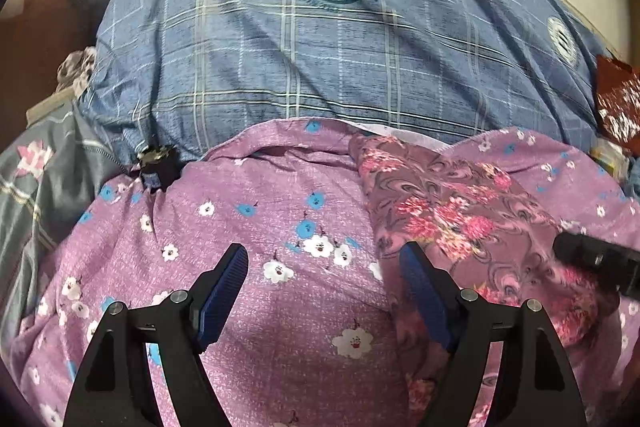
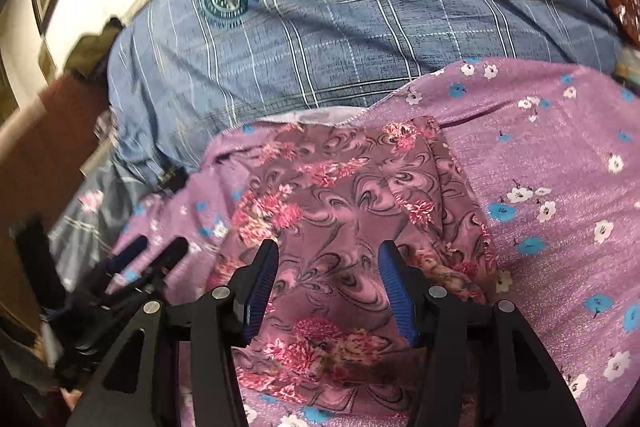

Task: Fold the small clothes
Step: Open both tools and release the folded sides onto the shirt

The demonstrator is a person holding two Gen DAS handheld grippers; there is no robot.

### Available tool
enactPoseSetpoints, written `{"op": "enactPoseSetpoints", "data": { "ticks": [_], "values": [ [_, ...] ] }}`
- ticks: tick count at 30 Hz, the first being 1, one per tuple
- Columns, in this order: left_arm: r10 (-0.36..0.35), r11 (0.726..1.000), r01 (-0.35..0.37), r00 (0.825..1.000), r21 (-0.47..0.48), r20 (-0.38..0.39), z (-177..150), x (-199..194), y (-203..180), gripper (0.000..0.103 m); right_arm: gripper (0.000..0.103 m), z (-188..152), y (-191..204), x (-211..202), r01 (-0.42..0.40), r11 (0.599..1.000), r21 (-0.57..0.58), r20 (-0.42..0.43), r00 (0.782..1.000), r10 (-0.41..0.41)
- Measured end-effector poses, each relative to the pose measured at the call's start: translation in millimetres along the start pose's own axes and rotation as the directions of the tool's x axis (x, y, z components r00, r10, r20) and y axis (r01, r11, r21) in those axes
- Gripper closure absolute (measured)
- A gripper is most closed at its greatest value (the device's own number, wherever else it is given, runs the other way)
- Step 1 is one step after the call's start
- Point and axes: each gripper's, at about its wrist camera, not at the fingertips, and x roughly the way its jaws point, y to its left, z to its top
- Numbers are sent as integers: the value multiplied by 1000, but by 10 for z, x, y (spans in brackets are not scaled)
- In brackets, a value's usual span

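Observation:
A small mauve garment (image 1: 460,211) (image 2: 340,195) with pink flowers and dark swirls lies folded flat on a purple sheet (image 1: 260,195) (image 2: 560,167) printed with white and blue blossoms. My left gripper (image 1: 324,255) hovers open over the bare sheet just left of the garment's edge, with nothing between its blue pads. My right gripper (image 2: 329,249) stands open above the garment's near half, and its pads do not press the cloth. In the left wrist view the right gripper (image 1: 592,259) shows at the right edge. The right wrist view catches the left gripper (image 2: 156,251), blurred, at the lower left.
A big blue plaid pillow (image 1: 320,59) (image 2: 340,27) with round badges rises behind the sheet. A small black object (image 1: 158,167) sits at the pillow's left foot. Grey flowered bedding (image 1: 40,187) lies to the left, a red patterned thing (image 1: 620,99) to the right.

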Motion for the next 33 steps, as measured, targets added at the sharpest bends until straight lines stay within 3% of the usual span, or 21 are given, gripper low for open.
{"op": "enactPoseSetpoints", "data": {
  "ticks": [7, 15, 33],
  "values": [
    [-9, 998, 8, 1000, -62, -16, 39, 70, 115, 25, 49, -12, 172, 46, 102, 992, -75, 24, 995, -100],
    [-13, 1000, 13, 1000, -20, -11, 27, 86, 18, 25, 49, -8, 178, 30, 185, 978, -99, 43, 982, -181],
    [-64, 998, 64, 998, 13, 2, 24, 60, -83, 25, 49, 14, 198, 118, 248, 962, -117, 53, 969, -243]
  ]
}}
